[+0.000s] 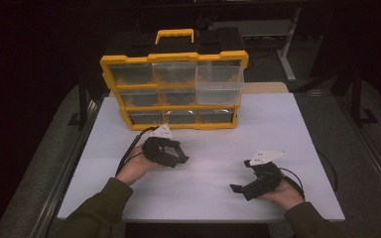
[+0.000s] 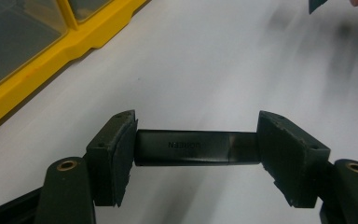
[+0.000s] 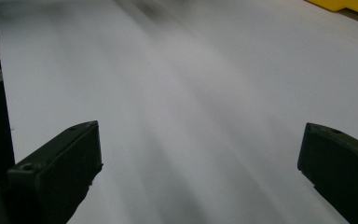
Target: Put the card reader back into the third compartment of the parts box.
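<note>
My left gripper [image 2: 193,149] is shut on a small black oblong adapter [image 2: 186,147] with faint lettering, held lengthwise between the pads above the white table [image 2: 223,70]. From above, the left gripper [image 1: 177,157] hovers just in front of the yellow organizer [image 1: 174,91], a case of clear drawers standing at the back of the table. My right gripper [image 3: 200,163] is open with nothing between its jaws, only bare white table beneath. In the high view the right gripper [image 1: 243,187] rests low at the front right, pointing left.
The yellow organizer's corner [image 2: 37,56] lies close on the left in the left gripper view. Dark floor and a metal frame [image 1: 79,148] run along the table's left side. A table leg [image 1: 290,49] stands behind at the right.
</note>
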A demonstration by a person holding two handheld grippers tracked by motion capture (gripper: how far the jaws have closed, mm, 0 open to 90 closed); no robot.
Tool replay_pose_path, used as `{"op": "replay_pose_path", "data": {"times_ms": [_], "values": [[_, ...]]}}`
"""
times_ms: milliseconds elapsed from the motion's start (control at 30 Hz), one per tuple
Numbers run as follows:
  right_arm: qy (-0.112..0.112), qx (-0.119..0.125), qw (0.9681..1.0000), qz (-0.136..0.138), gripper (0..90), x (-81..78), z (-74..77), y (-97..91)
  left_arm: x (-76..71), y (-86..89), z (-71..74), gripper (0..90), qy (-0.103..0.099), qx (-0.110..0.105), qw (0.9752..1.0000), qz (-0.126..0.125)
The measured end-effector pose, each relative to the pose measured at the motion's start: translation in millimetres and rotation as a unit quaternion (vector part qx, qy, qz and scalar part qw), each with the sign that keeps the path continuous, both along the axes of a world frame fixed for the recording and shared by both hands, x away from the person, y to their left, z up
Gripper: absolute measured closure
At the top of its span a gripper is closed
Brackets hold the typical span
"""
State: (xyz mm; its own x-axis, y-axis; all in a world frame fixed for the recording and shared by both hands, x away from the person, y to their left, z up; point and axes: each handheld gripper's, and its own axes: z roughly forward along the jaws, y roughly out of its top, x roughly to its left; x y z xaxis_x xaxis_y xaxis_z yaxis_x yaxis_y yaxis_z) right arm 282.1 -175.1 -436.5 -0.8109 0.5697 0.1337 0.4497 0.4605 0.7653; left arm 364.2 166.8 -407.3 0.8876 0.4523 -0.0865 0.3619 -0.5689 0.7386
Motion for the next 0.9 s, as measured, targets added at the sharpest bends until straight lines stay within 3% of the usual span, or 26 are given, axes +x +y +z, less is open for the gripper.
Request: {"op": "replay_pose_path", "data": {"times_ms": [467, 900], "values": [[0.000, 0.001, 1.0000, 0.000, 0.0, 0.1, 0.0, 0.5, 1.6, 10.3, 29.1, 30.2, -0.006, -0.014, 0.9998, -0.011], [0.003, 0.002, 1.0000, -0.002, 0.0, 0.0, 0.2, 0.6, 7.3, 10.1, 70.5, 30.2, -0.013, -0.025, 0.9992, -0.027]]}}
